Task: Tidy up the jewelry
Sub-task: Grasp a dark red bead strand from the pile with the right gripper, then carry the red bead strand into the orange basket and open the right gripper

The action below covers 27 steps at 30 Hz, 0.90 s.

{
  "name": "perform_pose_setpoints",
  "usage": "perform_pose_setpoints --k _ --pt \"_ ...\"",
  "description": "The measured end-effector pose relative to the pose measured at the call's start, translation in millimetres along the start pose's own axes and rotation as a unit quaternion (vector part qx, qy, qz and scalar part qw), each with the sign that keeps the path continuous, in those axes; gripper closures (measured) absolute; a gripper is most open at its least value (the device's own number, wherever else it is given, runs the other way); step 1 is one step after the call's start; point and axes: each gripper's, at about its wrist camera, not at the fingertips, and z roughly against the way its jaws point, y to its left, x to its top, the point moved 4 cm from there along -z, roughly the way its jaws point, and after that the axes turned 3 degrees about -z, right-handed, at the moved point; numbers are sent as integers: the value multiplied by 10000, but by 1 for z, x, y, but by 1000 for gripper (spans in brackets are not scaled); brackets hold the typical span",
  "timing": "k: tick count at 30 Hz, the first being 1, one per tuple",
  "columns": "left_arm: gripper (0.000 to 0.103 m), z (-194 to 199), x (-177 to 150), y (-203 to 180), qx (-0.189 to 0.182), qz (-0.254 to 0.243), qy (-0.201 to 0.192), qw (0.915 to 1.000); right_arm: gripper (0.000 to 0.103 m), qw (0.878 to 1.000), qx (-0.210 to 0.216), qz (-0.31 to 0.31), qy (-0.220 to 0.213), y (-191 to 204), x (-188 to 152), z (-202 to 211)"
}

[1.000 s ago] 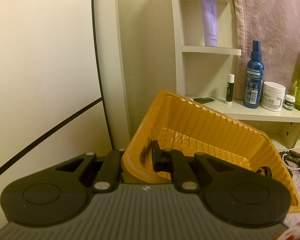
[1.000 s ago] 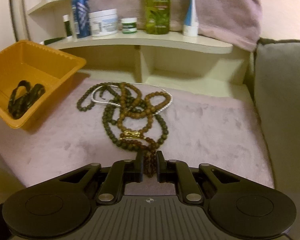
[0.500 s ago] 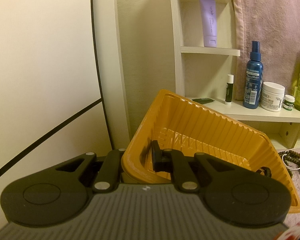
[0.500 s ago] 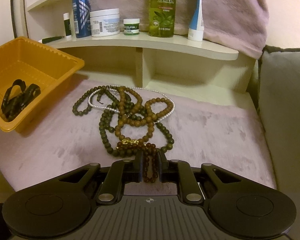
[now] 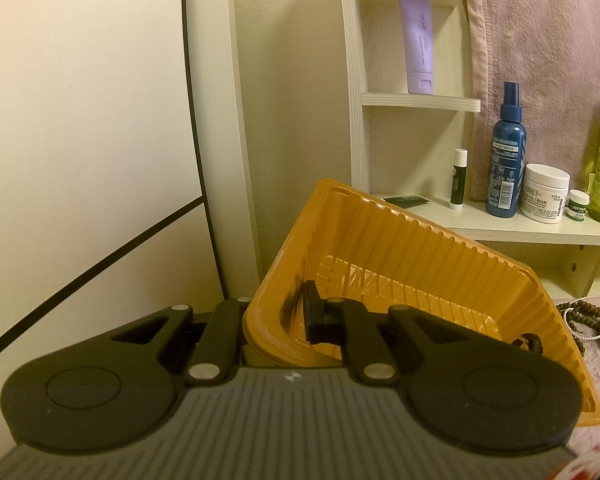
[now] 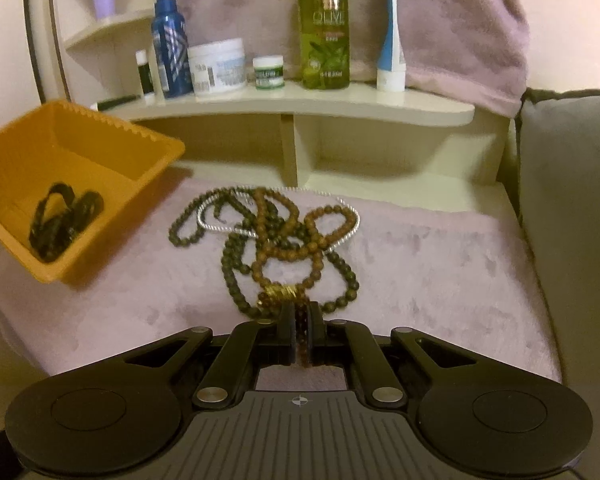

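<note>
My left gripper (image 5: 278,316) is shut on the near rim of an orange plastic tray (image 5: 420,264) and holds it tilted. The tray (image 6: 100,152) also shows in the right wrist view, with a dark bead bracelet (image 6: 62,220) lying in its low corner. A tangled pile of green, brown and silver bead strands (image 6: 284,236) lies on a pink plush mat (image 6: 420,264). My right gripper (image 6: 300,334) is shut on a dark red-brown bead strand (image 6: 301,320) at the pile's near end, by a gold charm (image 6: 282,292).
A white shelf (image 6: 300,104) behind the mat carries a blue spray bottle (image 6: 170,44), a white cream jar (image 6: 218,66), a small jar, a green olive bottle (image 6: 324,24) and a tube. A grey cushion (image 6: 572,200) stands at the right. A pink towel hangs behind.
My right gripper has pulled back and up with the red-brown strand, dragging the pile's near end toward me. The left gripper and tray have hardly moved.
</note>
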Motion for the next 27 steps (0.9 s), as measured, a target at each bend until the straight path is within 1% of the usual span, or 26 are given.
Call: perform_pose_setpoints --k 8,13,19,27 --pt "92 0 0 0 -2 -3 -6 10000 98 9993 192 -134 -297 7 26 16" --pt "92 0 0 0 -6 -1 -13 10000 98 9978 439 -134 -470 22 45 22" --pt "92 1 -1 0 -8 1 -14 10000 98 9929 965 -205 -664 54 69 24" --pt "92 3 0 -1 -29 20 -32 10000 98 9779 1942 -176 -756 128 97 11"
